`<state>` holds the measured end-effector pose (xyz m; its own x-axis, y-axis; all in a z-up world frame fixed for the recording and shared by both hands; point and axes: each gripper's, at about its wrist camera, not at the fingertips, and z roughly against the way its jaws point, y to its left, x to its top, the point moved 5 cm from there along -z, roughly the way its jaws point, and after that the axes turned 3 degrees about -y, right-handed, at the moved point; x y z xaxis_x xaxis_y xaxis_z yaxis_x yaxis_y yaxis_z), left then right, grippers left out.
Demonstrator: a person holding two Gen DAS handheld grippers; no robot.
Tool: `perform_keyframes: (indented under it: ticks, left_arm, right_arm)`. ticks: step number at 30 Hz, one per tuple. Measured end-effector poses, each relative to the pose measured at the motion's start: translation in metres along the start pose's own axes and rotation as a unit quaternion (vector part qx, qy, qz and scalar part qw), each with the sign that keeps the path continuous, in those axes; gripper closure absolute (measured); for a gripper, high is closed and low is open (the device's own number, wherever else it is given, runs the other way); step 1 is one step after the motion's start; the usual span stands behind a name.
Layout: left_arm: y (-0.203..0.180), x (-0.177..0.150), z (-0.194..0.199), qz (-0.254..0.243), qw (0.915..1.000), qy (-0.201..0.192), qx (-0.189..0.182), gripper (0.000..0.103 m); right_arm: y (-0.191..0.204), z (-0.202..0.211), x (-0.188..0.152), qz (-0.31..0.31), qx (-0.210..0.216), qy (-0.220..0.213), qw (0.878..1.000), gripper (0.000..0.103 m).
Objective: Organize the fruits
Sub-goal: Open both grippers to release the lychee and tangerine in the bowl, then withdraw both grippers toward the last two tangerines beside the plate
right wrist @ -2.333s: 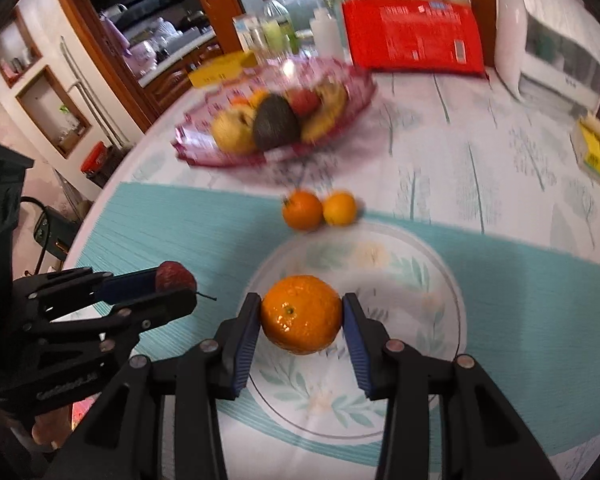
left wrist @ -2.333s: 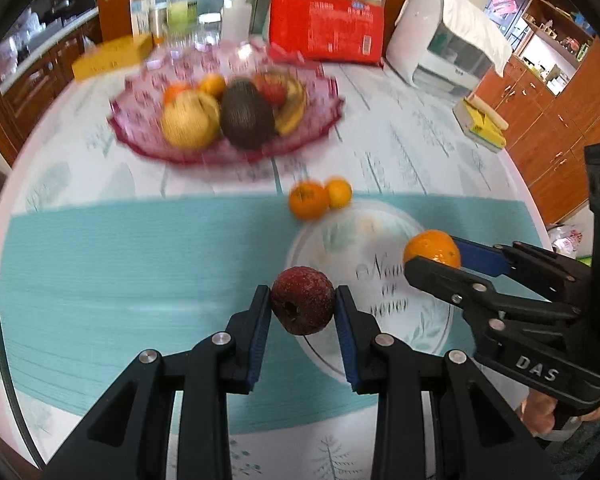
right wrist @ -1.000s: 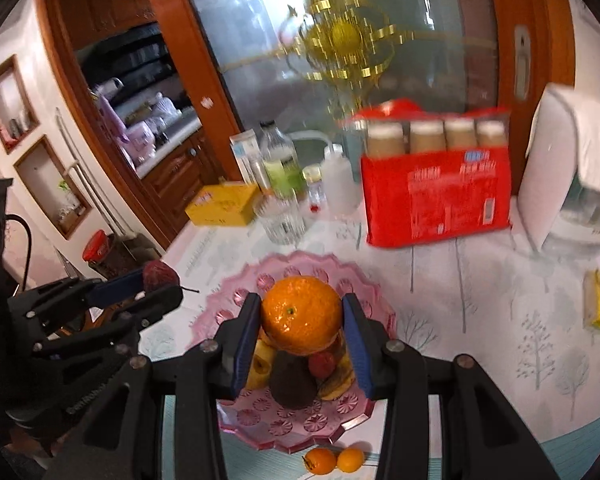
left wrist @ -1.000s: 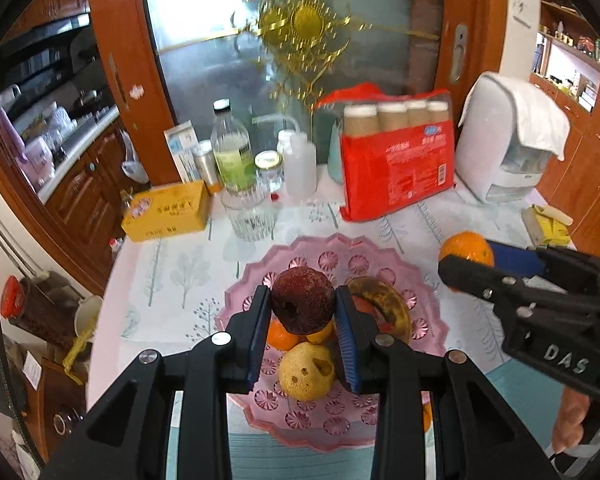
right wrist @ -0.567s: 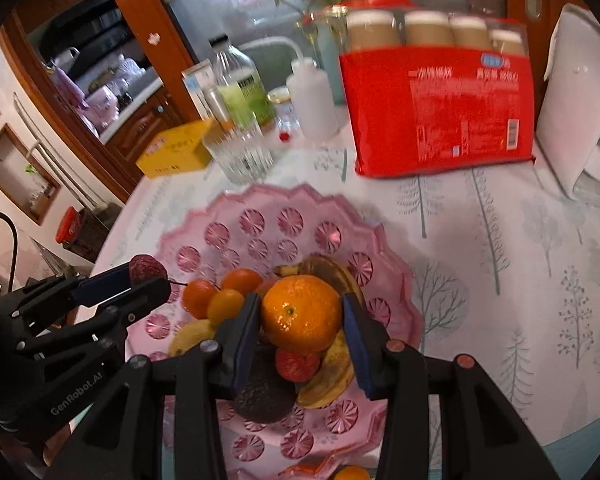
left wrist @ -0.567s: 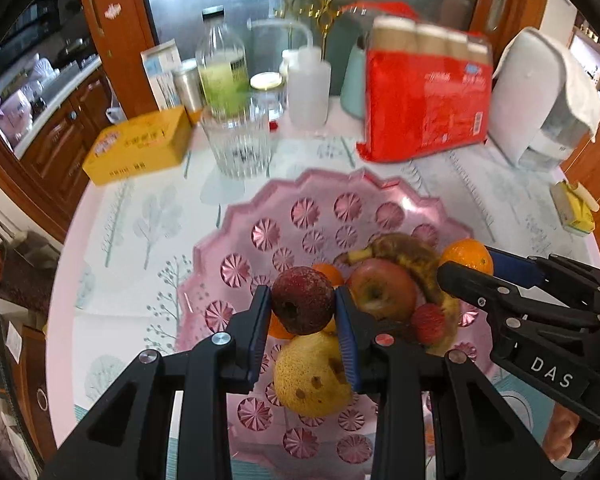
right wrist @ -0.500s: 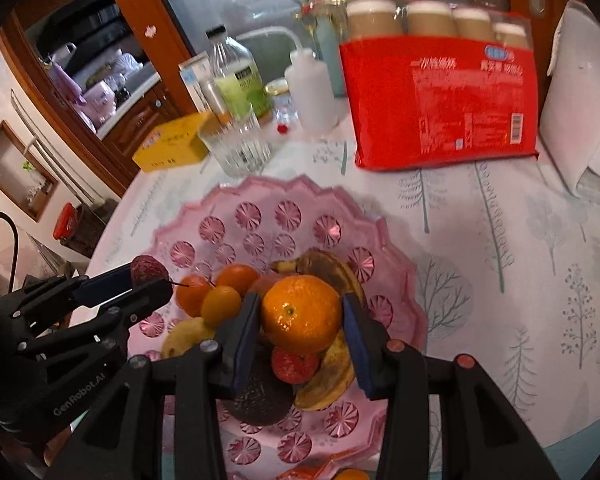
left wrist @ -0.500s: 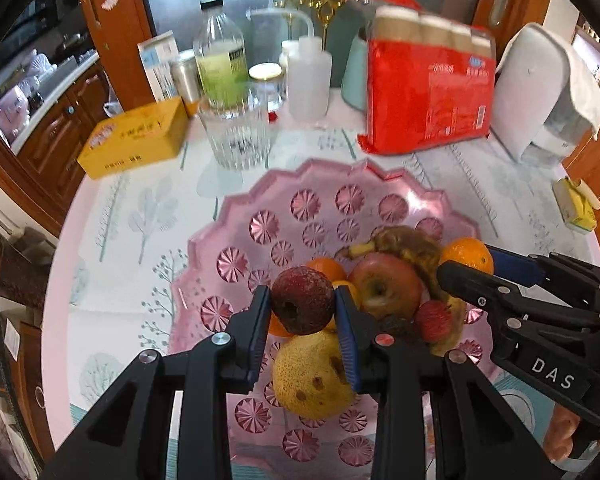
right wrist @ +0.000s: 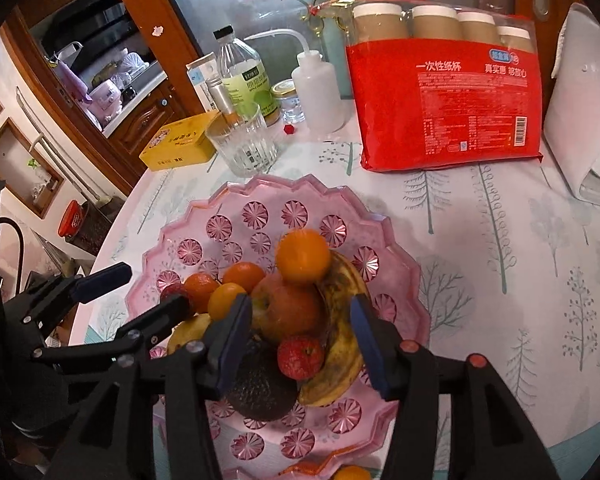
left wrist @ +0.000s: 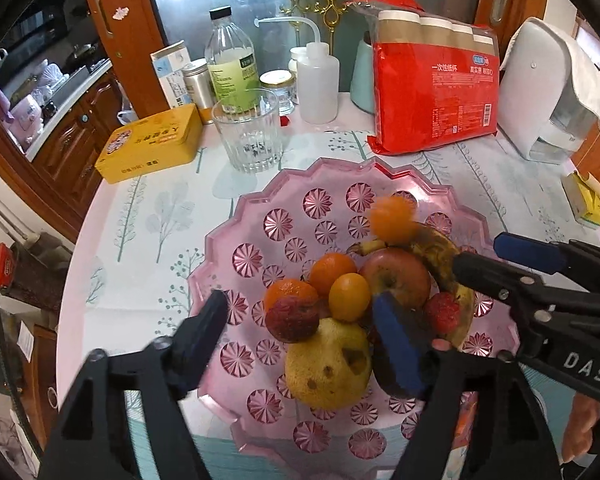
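Over the pink fruit bowl (left wrist: pixel 236 240), left gripper (left wrist: pixel 300 332) and right gripper (right wrist: pixel 300 320) are both opening, holding nothing.

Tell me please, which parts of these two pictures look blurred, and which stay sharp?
Left wrist view: the orange above the pink bowl is smeared by motion, and the left claw fingers look soft as they open; the red pack is sharp. Right wrist view: the orange is slightly blurred.

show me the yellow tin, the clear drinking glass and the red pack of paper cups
yellow tin (left wrist: pixel 150 142), left wrist view, middle of its lid
drinking glass (left wrist: pixel 252 140), left wrist view, ribbed side wall
red pack of paper cups (right wrist: pixel 452 108), right wrist view, printed red front
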<state>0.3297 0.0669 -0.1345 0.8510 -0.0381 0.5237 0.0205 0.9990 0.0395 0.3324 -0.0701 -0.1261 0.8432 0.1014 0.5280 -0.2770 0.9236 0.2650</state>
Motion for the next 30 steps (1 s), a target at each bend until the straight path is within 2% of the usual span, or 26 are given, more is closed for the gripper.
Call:
perform_keyframes:
  ticks: [9, 21, 30]
  left_arm:
    - [-0.01, -0.008, 0.035, -0.011, 0.9998, -0.014, 0.005, 0.021]
    - [-0.015, -0.016, 0.099, -0.008, 0.9987, -0.048, 0.012, 0.015]
    - [-0.028, -0.035, 0.141, -0.013, 0.9976, -0.068, 0.002, 0.013]
  right_arm:
    - [0.01, 0.031, -0.007, 0.01, 0.004, -0.014, 1.0, 0.051]
    - [0.03, 0.094, -0.013, 0.033, 0.01, -0.059, 0.998, 0.051]
    - [0.035, 0.136, -0.03, 0.054, 0.007, -0.084, 0.995, 0.051]
